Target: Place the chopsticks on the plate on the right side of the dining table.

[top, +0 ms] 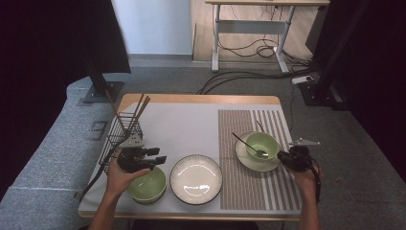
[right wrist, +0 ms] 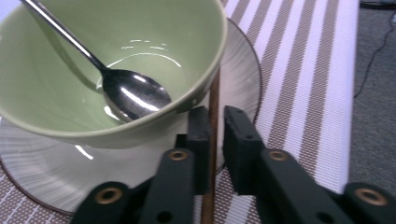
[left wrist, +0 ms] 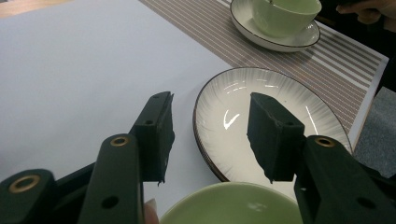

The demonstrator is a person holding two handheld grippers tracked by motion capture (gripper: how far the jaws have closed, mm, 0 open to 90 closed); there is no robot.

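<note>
Now the right tongs, barely parted, straddle a thin brown chopstick beside a glossy green bowl, while the left tongs gape, empty.

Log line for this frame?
left gripper: open, empty, above near bowl | right gripper: open, chopstick between jaws, beside far bowl holding spoon
</note>
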